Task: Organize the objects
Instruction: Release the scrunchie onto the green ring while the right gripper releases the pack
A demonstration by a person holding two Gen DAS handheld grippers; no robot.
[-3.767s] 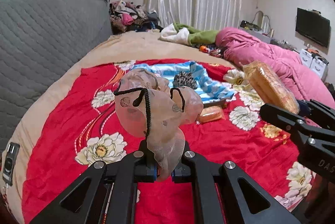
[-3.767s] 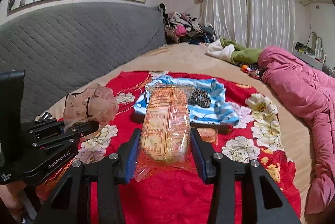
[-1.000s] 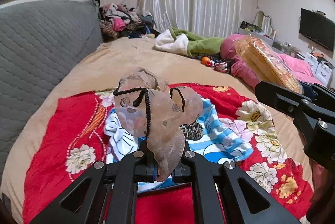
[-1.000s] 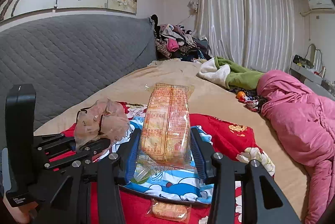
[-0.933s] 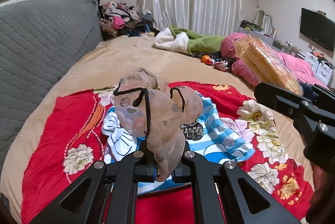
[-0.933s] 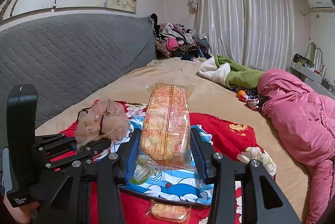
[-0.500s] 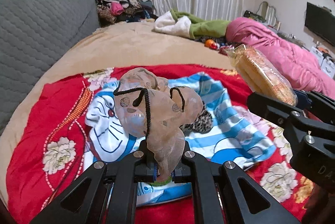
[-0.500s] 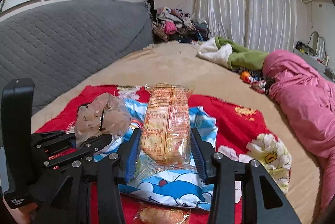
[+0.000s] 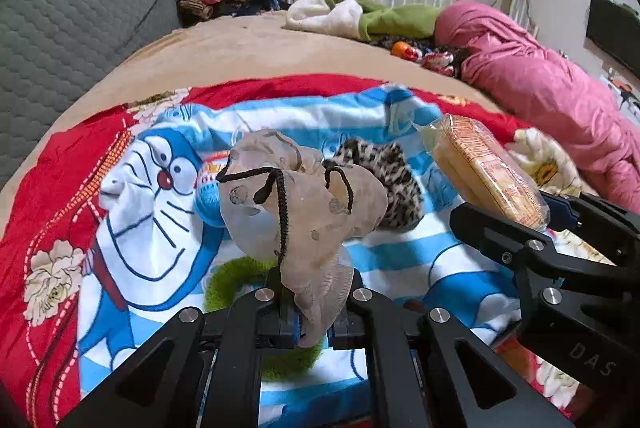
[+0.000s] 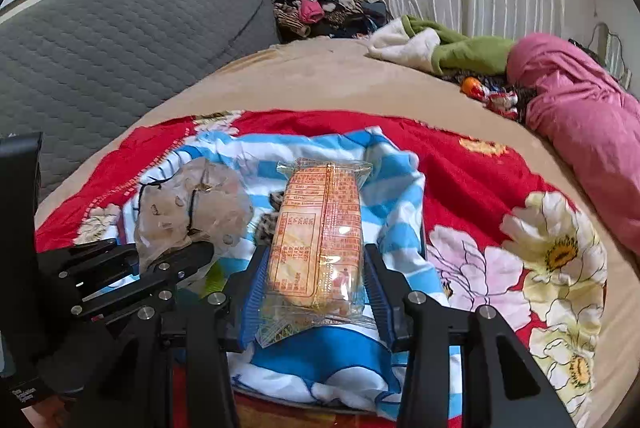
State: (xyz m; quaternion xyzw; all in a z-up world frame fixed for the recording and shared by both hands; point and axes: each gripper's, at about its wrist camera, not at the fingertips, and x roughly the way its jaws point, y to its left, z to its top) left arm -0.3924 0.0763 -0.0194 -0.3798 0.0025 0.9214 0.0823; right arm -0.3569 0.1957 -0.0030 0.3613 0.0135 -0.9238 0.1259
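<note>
1. Your left tongs [image 9: 310, 312] are clamped tight on the tail of a sheer pouch [image 9: 304, 203], its black drawstring [image 9: 280, 211] looped over the front.
2. The pouch bunches up above the jaws, clear of the bed and over the striped cartoon cloth [image 9: 152, 195].
3. Your right tongs [image 10: 316, 292] stand about half open, blue pads pressed on both sides of a clear-wrapped cracker pack [image 10: 320, 228].
4. The pack points away from you along the fingers, its far end over the same cloth [image 10: 396, 187].
5. From the left camera the pack [image 9: 488, 171] sits off to the right, in the right tongs [image 9: 560, 220], tilted up.
6. A leopard scrunchie [image 9: 388, 179] lies on the cloth, just behind the pouch.
7. A green fuzzy thing [image 9: 232, 280] lies on the cloth under your left tongs, mostly hidden.
8. The cloth lies on a red floral blanket [image 10: 500, 187] spread on the tan bed [image 10: 320, 75].
9. A pink duvet [image 10: 592, 131] lies heaped along the right side.
</note>
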